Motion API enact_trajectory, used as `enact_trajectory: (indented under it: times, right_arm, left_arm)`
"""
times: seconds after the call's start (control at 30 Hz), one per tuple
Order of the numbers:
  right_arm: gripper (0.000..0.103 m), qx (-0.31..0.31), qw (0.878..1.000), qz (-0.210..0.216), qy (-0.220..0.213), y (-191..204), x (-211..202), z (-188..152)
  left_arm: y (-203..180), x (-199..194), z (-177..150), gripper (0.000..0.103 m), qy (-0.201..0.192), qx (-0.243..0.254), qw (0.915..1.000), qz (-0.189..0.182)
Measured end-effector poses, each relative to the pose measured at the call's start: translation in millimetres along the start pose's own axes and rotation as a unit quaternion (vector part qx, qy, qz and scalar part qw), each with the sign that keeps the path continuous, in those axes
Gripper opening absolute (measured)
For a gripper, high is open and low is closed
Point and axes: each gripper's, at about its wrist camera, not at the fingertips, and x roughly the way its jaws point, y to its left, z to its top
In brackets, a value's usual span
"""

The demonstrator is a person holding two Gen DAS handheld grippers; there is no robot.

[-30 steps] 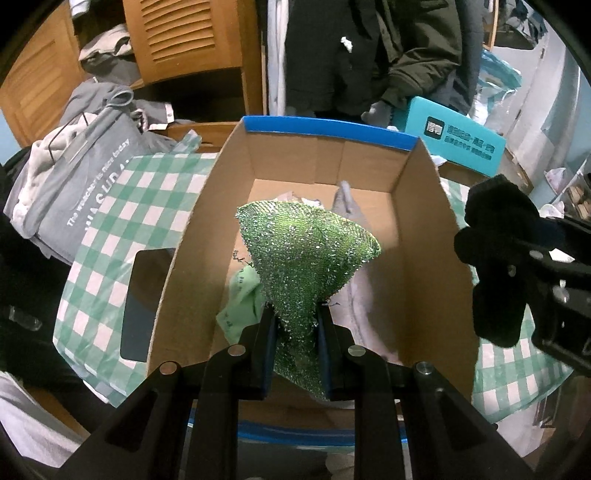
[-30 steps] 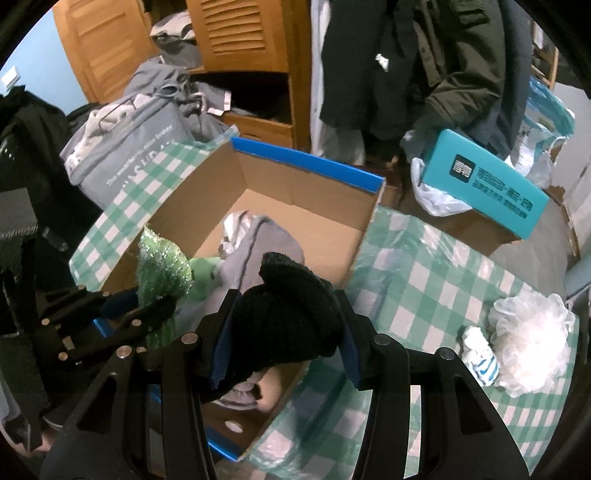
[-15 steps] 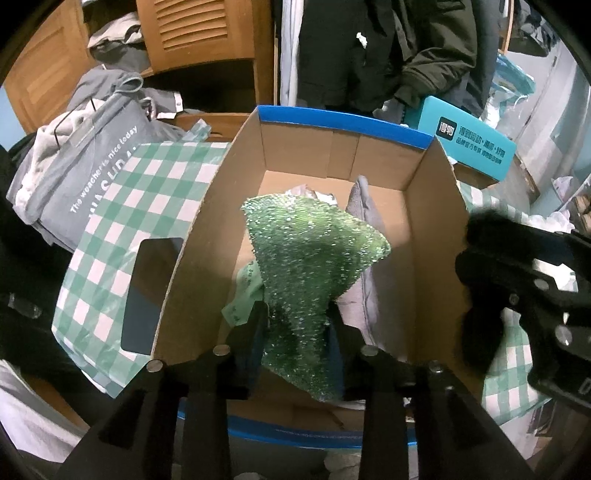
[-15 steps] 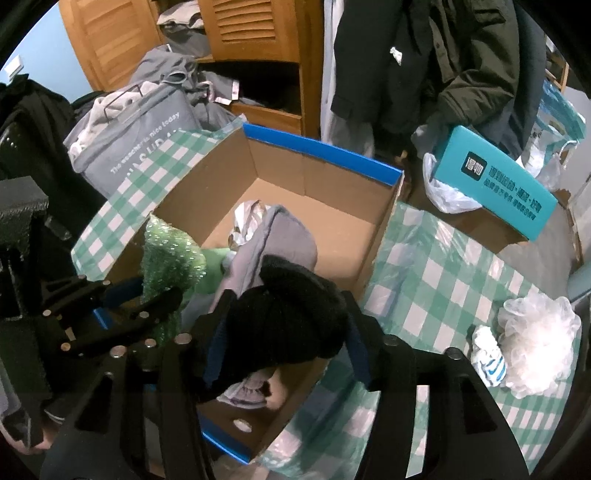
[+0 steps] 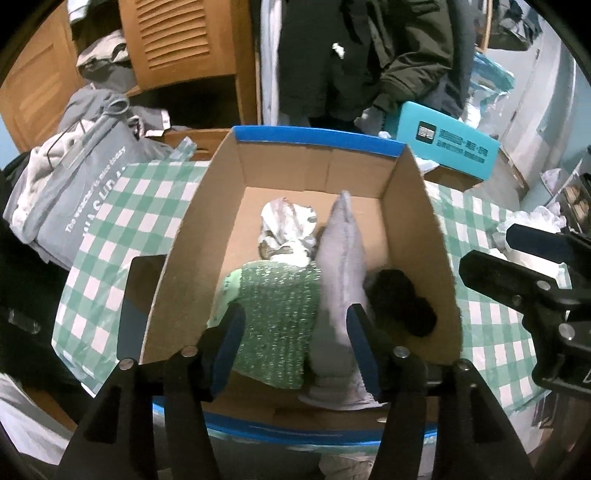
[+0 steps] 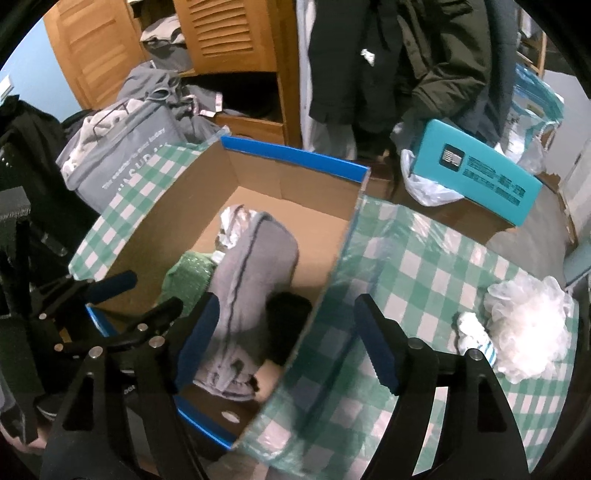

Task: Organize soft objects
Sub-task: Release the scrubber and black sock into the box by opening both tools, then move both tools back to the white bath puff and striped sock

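Two hand-held grippers are hovering over an open cardboard box (image 5: 417, 221) with a blue-taped rim, which is sitting on a table covered in a green-and-white checked cloth (image 6: 424, 266).

In the left wrist view, the left gripper (image 5: 293, 332) is spreading its blue-padded fingers (image 5: 227, 336) apart. The pads are gripping nothing; a sparkly green cloth (image 5: 277, 314) is lying loose on the box floor below the gap, and a tall grey fabric piece (image 5: 340, 254) is standing at its 3 o'clock side, touching it. A black knitted item (image 5: 402, 306) is lying further toward 3 o'clock, between the grey piece and the box's right wall. A crumpled white patterned cloth (image 5: 284, 229) is resting at 12 o'clock from the green cloth, nearer the far wall.

In the right wrist view, the right gripper (image 6: 284, 347) is likewise opening its fingers (image 6: 376, 354), with nothing pressed between them. They are straddling the box's near right wall: the left finger is over the grey piece, the right one over the checked cloth. The black item is showing dimly in the box corner beneath the gap.

On the table outside the box, at 3 o'clock in the right wrist view, a white mesh bath sponge (image 6: 532, 325) is sitting with a small white-and-blue striped item (image 6: 472, 332) touching its left side. Beyond the table at 1 o'clock, a teal carton (image 6: 476, 166) is resting on a brown box, and at 10 o'clock a grey tote bag (image 6: 125, 147) stuffed with clothes is standing before wooden louvred doors (image 6: 229, 33). Dark coats (image 6: 388, 55) are hanging at 12 o'clock.
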Motion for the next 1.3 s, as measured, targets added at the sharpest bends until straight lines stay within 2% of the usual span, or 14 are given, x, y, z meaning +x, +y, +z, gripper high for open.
enact_trajectory:
  times: [0.17, 0.23, 0.57, 0.67, 1.3]
  right_arm:
    - [0.076, 0.015, 1.000, -0.008, -0.002, -17.1, -8.9, -9.3]
    - [0.076, 0.023, 1.000, -0.011, -0.003, -25.5, -13.7, -12.9]
    - [0.076, 0.058, 0.998, -0.027, -0.016, -66.3, -39.8, -30.7]
    - [0.077, 0.065, 0.997, -0.033, -0.019, -75.9, -45.0, -36.2]
    - [0.077, 0.108, 0.992, -0.063, -0.016, -137.0, -69.1, -85.1]
  left_arm:
    - [-15.3, -9.3, 3.6, 0.060, -0.009, 0.012, 0.9999, -0.007]
    - [-21.9, -13.0, 4.0, 0.067, -0.013, 0.017, 0.9997, -0.008]
    - [-51.3, -19.3, 4.5, 0.071, -0.013, 0.044, 0.9989, -0.008]
    - [-60.3, -18.3, 4.2, 0.077, -0.015, 0.056, 0.9983, -0.001]
    - [-116.1, -20.5, 2.6, 0.081, -0.007, 0.108, 0.9940, 0.013]
